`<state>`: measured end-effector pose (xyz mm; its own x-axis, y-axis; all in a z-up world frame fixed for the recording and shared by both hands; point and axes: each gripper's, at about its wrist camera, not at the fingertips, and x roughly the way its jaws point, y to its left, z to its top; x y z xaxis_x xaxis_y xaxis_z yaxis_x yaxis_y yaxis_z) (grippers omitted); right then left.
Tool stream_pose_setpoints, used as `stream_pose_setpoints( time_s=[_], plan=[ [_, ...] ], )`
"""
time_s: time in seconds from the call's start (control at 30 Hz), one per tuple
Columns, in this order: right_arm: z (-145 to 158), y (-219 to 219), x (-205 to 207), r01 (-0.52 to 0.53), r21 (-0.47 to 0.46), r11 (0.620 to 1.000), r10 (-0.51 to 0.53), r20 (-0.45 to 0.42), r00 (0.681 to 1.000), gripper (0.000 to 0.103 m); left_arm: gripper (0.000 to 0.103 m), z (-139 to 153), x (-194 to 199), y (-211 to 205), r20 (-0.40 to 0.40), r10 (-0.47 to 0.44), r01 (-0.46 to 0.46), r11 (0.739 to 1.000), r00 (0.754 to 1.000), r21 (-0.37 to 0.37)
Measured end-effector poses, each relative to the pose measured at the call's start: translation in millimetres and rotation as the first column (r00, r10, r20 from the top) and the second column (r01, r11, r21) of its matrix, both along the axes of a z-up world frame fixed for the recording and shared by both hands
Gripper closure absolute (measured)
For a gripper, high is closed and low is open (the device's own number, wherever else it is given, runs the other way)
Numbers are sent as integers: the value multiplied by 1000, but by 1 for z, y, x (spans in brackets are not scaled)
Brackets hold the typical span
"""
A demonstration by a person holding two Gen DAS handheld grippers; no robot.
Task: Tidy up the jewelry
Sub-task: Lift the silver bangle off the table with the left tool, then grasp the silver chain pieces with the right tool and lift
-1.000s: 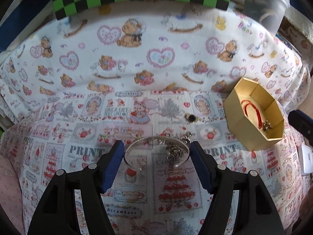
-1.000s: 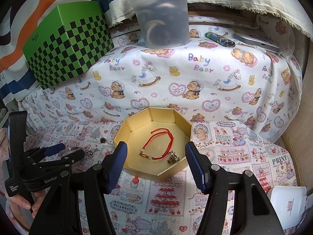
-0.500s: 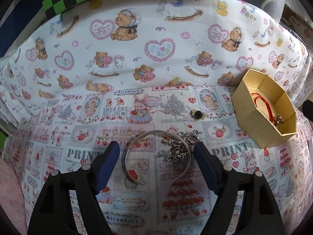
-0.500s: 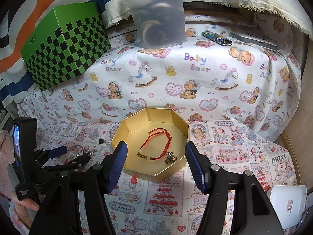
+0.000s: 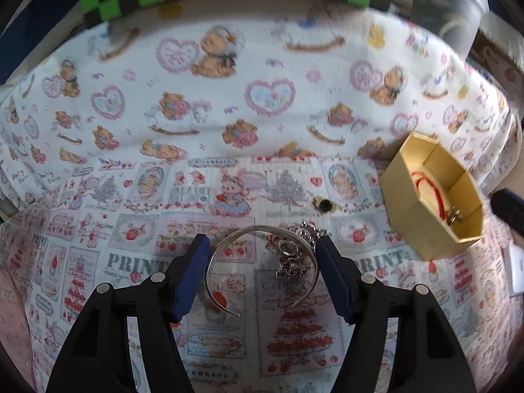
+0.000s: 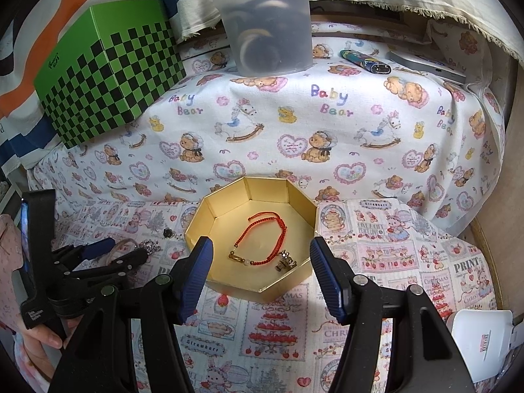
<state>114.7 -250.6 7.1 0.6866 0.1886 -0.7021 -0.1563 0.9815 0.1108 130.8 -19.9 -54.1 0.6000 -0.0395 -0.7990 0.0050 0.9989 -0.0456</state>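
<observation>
Bangle (image 5: 262,267) lies between the parted left hand-held gripper (image 5: 262,275) fingers — right hand-held gripper (image 6: 258,281) likewise spread.

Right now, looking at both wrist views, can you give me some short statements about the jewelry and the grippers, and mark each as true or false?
1. The red cord bracelet lies inside the gold octagonal box. True.
2. The silver bangle is already in the box. False: it lies on the cloth, between the open fingers of the left gripper.
3. The right gripper holds a ring. False: it is open and holds nothing.
4. A dark-stone ring lies on the cloth, outside the box. True.
</observation>
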Motion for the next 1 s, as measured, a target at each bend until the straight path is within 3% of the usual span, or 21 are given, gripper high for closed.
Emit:
stream_pose_setpoints(
  time_s=[0.2,0.33,0.5,0.67,0.9,0.93,1.0],
  plan=[
    [4,1,-4,-9,9,1000,9,16,1000,39,38,41,-17,14,106,42,-38,999,993,-38],
    [9,8,-10,-37,11,999,36,40,999,39,38,76,-35,26,212,86,-79,996,974,-45],
    [15,31,-25,-97,10,995,97,65,993,39,38,95,-48,45,278,147,-146,989,949,-24],
    [18,60,-37,-66,17,998,63,119,991,40,38,93,-50,69,265,193,-178,981,945,-79],
    [-19,134,-9,-212,-57,976,210,-53,976,62,38,76,-39,94,213,277,-261,960,937,-100],
    [-26,141,-4,-213,-66,975,208,-76,975,68,38,73,-37,97,203,285,-269,958,937,-104],
    [-39,154,5,-196,-70,978,187,-116,975,69,38,67,-33,103,183,302,-287,952,936,-105]
  ],
)
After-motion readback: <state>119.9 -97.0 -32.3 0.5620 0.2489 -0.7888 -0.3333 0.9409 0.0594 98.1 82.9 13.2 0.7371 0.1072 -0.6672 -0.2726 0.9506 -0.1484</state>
